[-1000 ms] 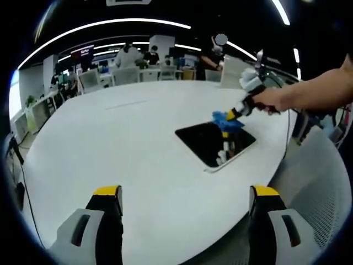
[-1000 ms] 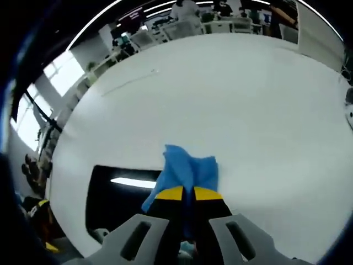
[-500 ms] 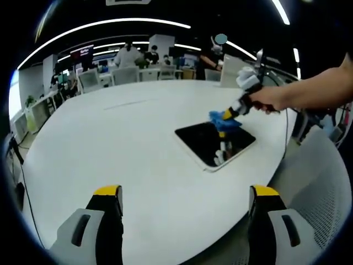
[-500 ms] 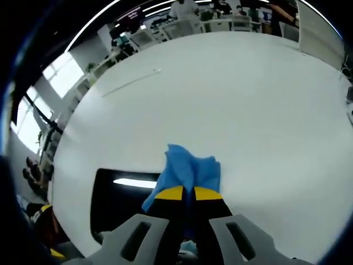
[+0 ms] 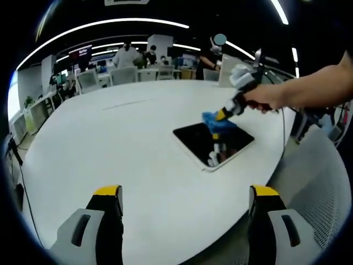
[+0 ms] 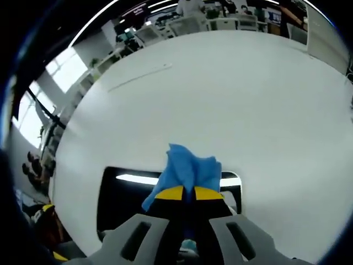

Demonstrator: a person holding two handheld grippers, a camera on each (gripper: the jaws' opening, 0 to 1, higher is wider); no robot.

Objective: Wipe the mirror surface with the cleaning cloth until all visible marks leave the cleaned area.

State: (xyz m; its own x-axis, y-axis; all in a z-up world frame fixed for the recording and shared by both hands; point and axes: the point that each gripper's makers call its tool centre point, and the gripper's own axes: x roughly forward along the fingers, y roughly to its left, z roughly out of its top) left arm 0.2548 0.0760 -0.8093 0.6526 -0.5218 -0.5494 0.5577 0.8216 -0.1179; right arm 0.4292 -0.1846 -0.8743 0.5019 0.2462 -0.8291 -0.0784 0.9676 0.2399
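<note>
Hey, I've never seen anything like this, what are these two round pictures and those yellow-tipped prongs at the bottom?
There is no robot here: a person holds a two-jaw gripper in each hand, and a fisheye camera rides on each one. The left gripper view looks across a big white table; its own left gripper is open and holds nothing. In that view the person's hand brings in the right gripper. The right gripper view looks along that gripper's jaws, which are shut on a blue cloth lying over the far edge of a dark mirror flat on the table. An office with desks and people sits behind.
</note>
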